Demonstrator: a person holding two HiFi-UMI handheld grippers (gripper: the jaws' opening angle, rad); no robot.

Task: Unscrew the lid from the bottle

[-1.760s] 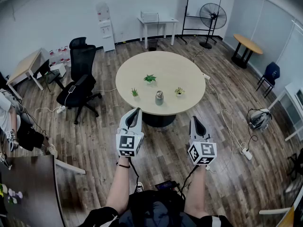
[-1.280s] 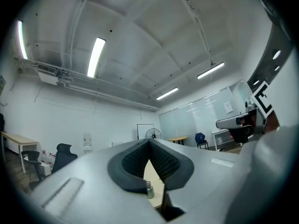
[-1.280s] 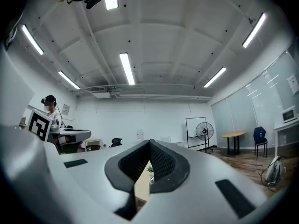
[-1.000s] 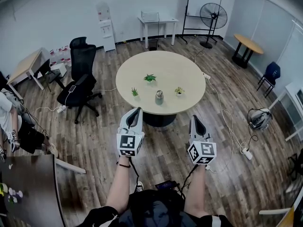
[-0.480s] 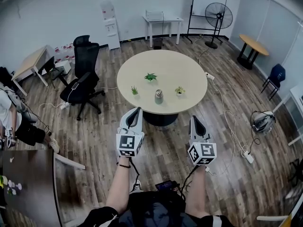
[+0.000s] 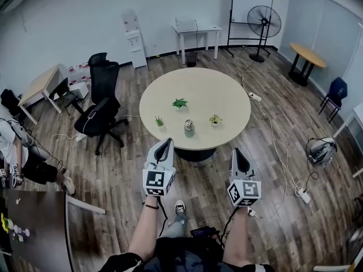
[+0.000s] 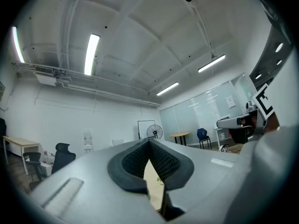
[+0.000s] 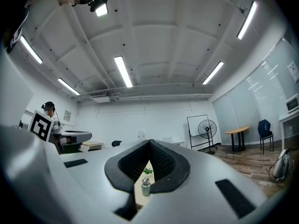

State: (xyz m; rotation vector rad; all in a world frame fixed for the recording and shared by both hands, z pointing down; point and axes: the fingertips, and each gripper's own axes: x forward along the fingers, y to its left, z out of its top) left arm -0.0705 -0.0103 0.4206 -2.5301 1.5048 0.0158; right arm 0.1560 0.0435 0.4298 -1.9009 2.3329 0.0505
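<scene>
Bottle [image 6: 189, 126] stands well beyond left gripper [image 6: 165, 141] and right gripper [image 6: 235, 151], both level, closed

A pale grey left gripper [image 6: 165, 142] and right gripper [image 6: 235, 152] each carry a black-and-white marker cube [image 6: 158, 182] (thin black cables [image 6: 163, 209] trail toward six o'clock), above a dark wristband [image 6: 149, 206] and black sleeves [image 6: 122, 261] at seven o'clock.
</scene>
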